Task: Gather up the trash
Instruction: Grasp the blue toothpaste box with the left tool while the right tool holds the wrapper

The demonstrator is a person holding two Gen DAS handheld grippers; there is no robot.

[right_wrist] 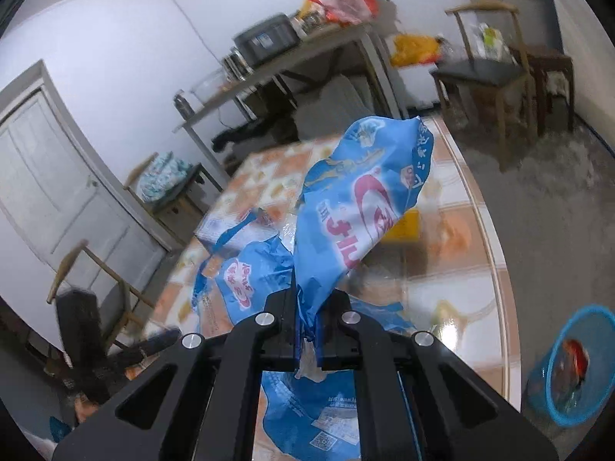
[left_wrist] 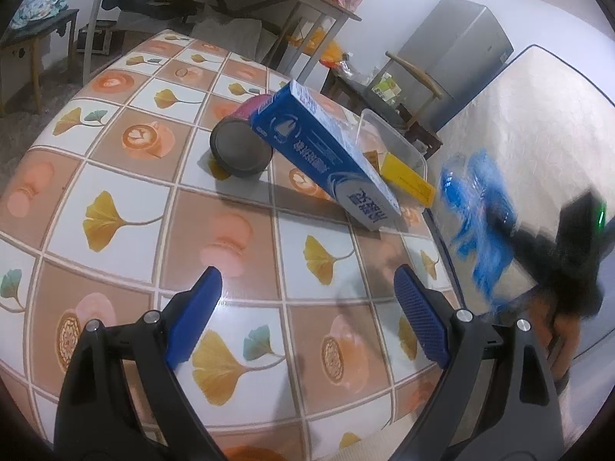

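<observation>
Blue plastic wrapper [right_wrist: 357, 207] is pinched by one crumpled edge in the clenched right gripper [right_wrist: 307, 330] above the counter [right_wrist: 453, 288], left gripper [left_wrist: 307, 307] released and empty; thin film could slip before reaching the basket [right_wrist: 553, 403].

You have one blue carton [left_wrist: 326, 153], one can [left_wrist: 240, 144], one clear tub [left_wrist: 403, 142], one blue wrapper [right_wrist: 357, 207], one basket [right_wrist: 576, 365].
</observation>
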